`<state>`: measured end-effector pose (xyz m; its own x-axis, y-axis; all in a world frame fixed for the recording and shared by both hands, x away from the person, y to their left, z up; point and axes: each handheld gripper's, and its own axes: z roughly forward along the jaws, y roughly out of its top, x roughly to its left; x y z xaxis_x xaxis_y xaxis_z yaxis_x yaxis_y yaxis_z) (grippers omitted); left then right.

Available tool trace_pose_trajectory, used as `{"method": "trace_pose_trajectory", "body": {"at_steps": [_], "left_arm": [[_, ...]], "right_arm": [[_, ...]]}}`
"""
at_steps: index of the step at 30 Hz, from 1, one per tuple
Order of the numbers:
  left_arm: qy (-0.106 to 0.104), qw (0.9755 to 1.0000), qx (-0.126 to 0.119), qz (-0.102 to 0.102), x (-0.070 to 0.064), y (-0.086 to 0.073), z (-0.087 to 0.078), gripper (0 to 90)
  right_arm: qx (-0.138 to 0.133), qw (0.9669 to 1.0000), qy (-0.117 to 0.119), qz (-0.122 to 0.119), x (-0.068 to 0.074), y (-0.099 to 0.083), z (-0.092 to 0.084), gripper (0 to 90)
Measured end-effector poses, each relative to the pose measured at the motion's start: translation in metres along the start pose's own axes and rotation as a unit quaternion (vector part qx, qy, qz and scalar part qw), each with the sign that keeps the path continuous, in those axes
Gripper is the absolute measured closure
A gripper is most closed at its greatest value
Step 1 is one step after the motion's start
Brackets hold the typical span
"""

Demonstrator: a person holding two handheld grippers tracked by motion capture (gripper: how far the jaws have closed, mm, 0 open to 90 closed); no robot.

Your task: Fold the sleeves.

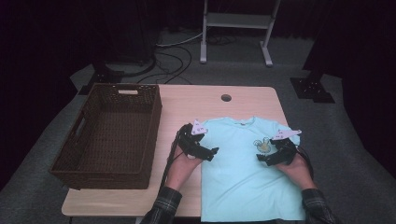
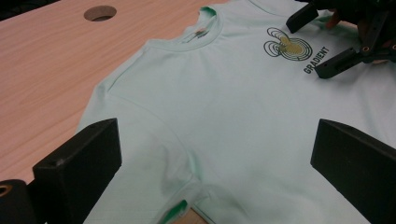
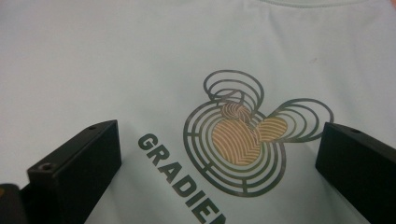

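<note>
Light blue T-shirt [image 1: 243, 172] lying flat, front up, on the wooden table [image 1: 187, 100], collar away from the person, hem at the near edge. Left gripper [image 1: 212, 151] hovering over the shirt's left side by the sleeve, jaws spread wide, nothing between them. Right gripper [image 1: 262, 158] poised just short of the chest print [image 1: 264, 145], jaws equally wide apart, empty.

Judged step: taking hold of the shirt to fold it, probably for the wicker basket [image 1: 109, 135] beyond the left gripper's outer side.

To do it well: lower both grippers together until the lower jaws slide along the table under the cloth. Pinch at matching heights on either side, near the sleeve seams, not out in the middle of the chest. Take one fold of fabric only, then close firmly; a loose bite risks slipping and a crooked crease. Keep the cables clear of the cloth.

From the left gripper view: sleeve seam [image 2: 154, 126] running between its own jaws, a green inner edge [image 2: 175, 212] peeping at the underarm, collar [image 2: 201, 32] ahead, table hole [image 2: 100, 12] further out, right gripper [image 2: 313, 44] opposite over the print. From the right gripper view: print [image 3: 243, 140] in fine detail, concentric rings with gold centre, lettering "GRADIEN" cut off below. From the high view: basket and the shirt's full outline.
</note>
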<state>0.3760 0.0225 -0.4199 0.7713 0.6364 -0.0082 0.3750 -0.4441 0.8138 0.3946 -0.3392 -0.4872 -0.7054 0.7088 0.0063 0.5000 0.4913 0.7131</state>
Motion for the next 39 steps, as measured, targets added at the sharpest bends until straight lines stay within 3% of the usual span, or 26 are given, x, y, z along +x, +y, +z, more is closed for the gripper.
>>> {"method": "trace_pose_trajectory", "body": {"at_steps": [15,28,33,39], "left_arm": [[0.017,0.9998,-0.002,0.007,0.026,0.008,0.0,1.0],[0.035,0.9992,0.017,0.0,0.05,-0.001,0.003,5.7],[0.042,0.9988,0.022,0.005,0.057,-0.006,0.003,9.7],[0.049,0.9986,0.02,0.002,0.067,-0.013,0.001,21.2]], "right_arm": [[0.0,1.0,0.001,0.0,-0.003,-0.002,-0.002,0.0],[0.0,1.0,0.001,0.0,-0.003,-0.002,-0.002,0.0],[0.0,1.0,0.001,0.0,-0.003,-0.002,-0.002,0.0],[0.0,1.0,0.001,0.0,-0.003,-0.002,-0.002,0.0]]}}
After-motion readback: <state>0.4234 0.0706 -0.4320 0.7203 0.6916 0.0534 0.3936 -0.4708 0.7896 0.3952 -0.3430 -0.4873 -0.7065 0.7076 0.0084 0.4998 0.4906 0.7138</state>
